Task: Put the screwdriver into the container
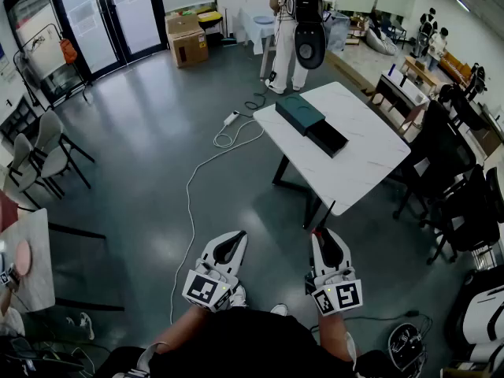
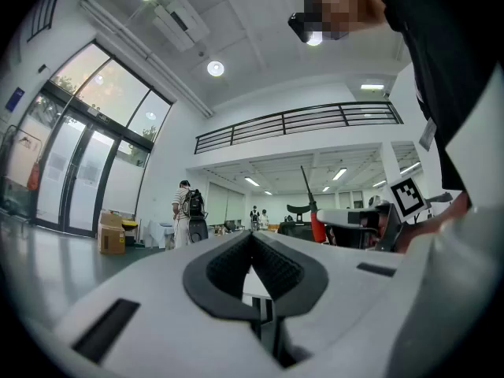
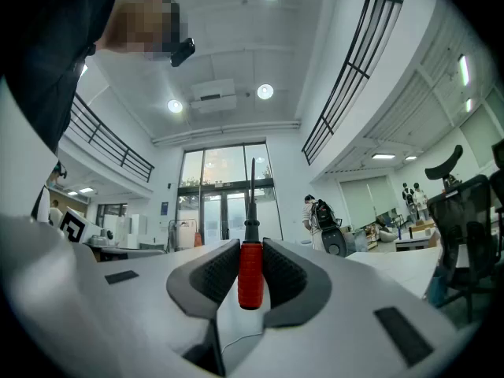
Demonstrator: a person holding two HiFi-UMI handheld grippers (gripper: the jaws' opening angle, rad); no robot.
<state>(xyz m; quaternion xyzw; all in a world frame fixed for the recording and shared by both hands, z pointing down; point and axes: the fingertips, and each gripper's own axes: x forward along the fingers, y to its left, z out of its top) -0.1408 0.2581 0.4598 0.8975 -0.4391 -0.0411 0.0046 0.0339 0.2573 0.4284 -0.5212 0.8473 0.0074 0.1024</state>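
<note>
My right gripper (image 1: 320, 235) is held low in front of the person, shut on a screwdriver (image 3: 250, 272). The red handle sits between the pads and the dark shaft points up past the tips. My left gripper (image 1: 239, 237) hangs beside it with its tips together and nothing between them (image 2: 252, 238). Ahead stands a white table (image 1: 362, 168). A dark green box (image 1: 299, 113) and a black open container (image 1: 327, 138) lie on it. Both grippers are well short of the table. From the left gripper view, the screwdriver (image 2: 317, 227) shows at the right.
A white cable and power strip (image 1: 231, 119) trail across the grey floor toward the table. A person with a backpack (image 1: 298, 22) stands beyond it. Black office chairs (image 1: 457, 187) crowd the right side. Grey chairs (image 1: 39, 152) and another table (image 1: 31, 274) are on the left.
</note>
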